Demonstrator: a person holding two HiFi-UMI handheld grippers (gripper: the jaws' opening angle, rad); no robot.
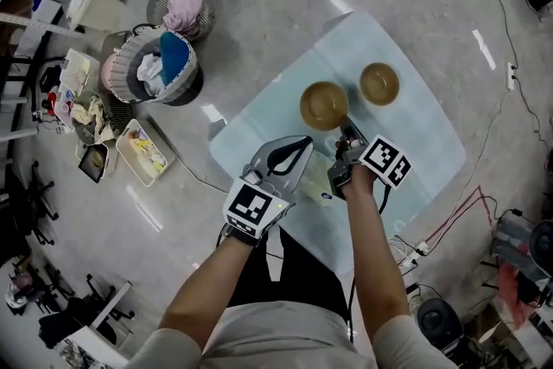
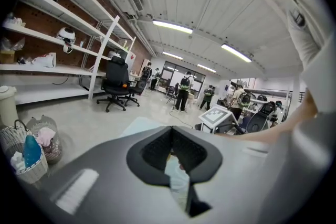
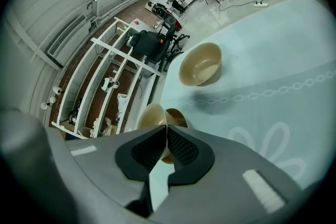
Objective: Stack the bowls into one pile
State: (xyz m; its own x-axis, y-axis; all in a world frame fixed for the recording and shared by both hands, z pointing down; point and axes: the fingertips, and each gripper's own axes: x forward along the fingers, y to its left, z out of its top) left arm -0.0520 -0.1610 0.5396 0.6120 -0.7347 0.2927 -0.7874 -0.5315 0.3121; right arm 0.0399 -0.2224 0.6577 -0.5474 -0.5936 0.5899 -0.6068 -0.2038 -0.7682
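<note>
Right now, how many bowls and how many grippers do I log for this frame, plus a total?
Bowls: 2
Grippers, left and right: 2
Total: 4

Smooth tan bowls rest on matt cloth over glossy floor.

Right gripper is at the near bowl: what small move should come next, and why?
Probably lift the near bowl and carry it toward the far bowl, which stands apart from it: the right gripper looks shut on the near bowl's rim.
</note>
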